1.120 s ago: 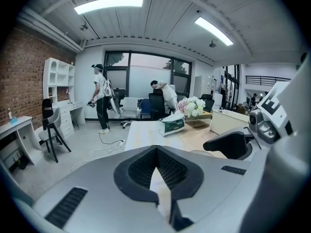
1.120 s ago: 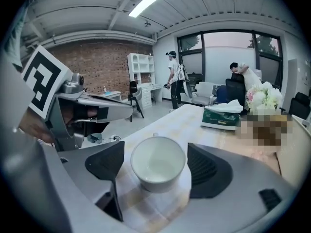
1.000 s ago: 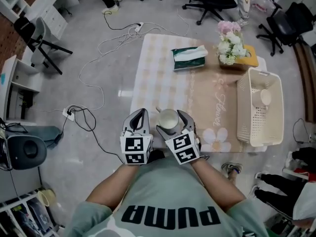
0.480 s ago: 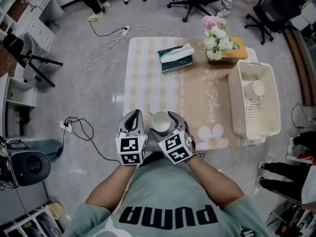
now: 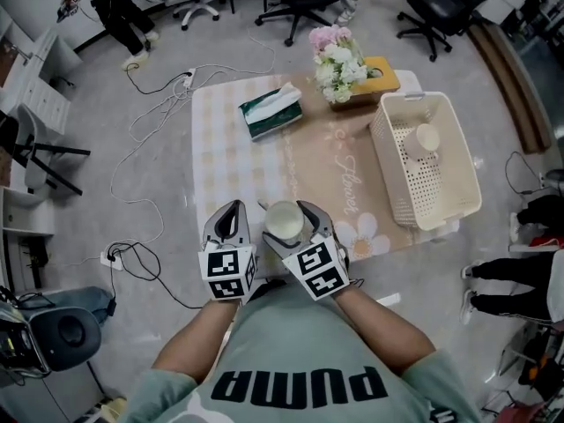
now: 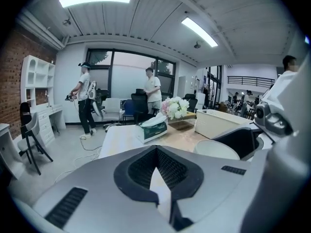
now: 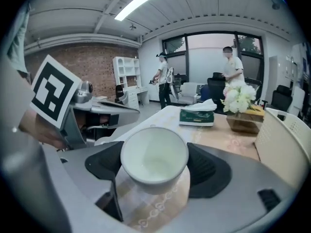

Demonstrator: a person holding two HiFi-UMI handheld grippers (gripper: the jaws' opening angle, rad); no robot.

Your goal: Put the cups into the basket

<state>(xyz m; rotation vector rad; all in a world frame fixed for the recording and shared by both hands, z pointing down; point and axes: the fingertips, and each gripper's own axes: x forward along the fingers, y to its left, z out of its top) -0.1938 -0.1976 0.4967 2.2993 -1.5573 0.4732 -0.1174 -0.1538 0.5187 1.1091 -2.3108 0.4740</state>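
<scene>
A white cup (image 5: 285, 221) stands upright at the lower centre of the head view, with its mouth facing up and its long axis vertical. The right gripper (image 5: 287, 229) pinches it, one jaw on each side of its wall, spread only as wide as the cup. Just left of it, the left gripper (image 5: 231, 218) has its jaws pressed together on nothing. A second cup (image 5: 426, 137) sits inside the basket (image 5: 414, 188) at the upper right.
</scene>
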